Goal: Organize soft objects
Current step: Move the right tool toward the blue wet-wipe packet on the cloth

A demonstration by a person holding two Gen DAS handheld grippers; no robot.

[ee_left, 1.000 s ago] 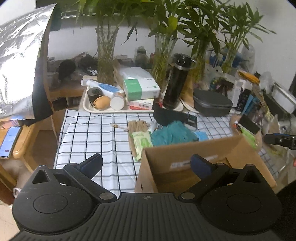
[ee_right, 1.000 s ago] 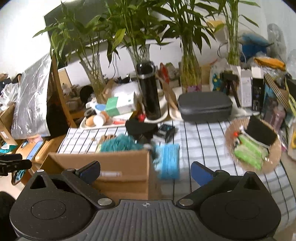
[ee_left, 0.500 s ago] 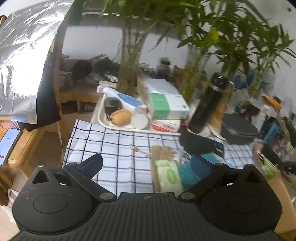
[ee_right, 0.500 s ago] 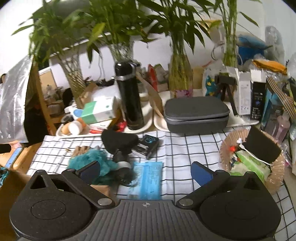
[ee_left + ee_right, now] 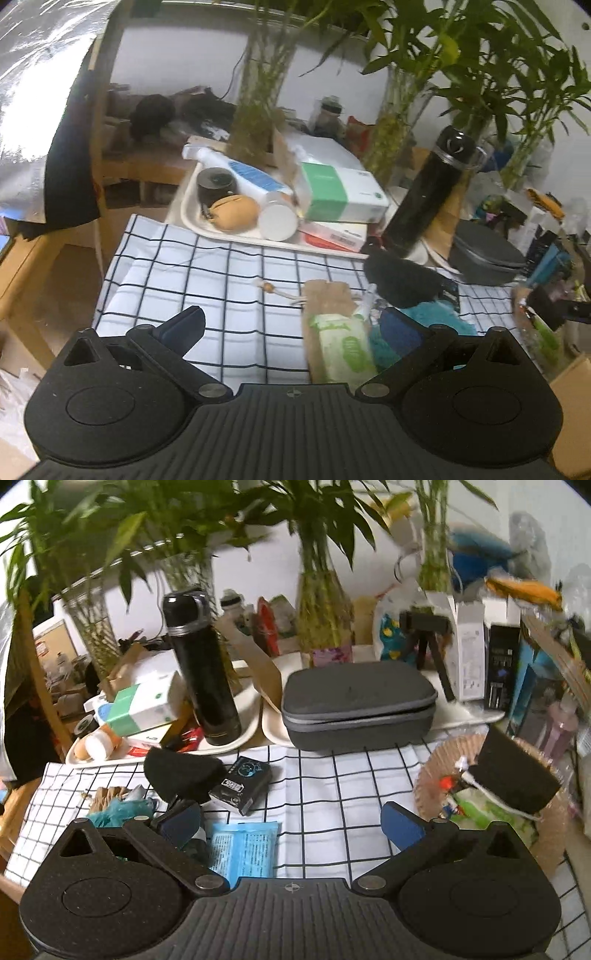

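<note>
Teal fluffy cloth [image 5: 436, 317] lies mid-table on checked tablecloth [image 5: 207, 273], beside green wipes pack [image 5: 343, 347] and black pouch [image 5: 402, 280]. Left gripper [image 5: 295, 326] and right gripper [image 5: 291, 821] both spread, holding nothing. Approach step; next probably lower over one soft item and pinch

Black flask [image 5: 201, 672] upright beside grey zip case [image 5: 356, 705], bamboo vases [image 5: 325, 613] behind.
</note>
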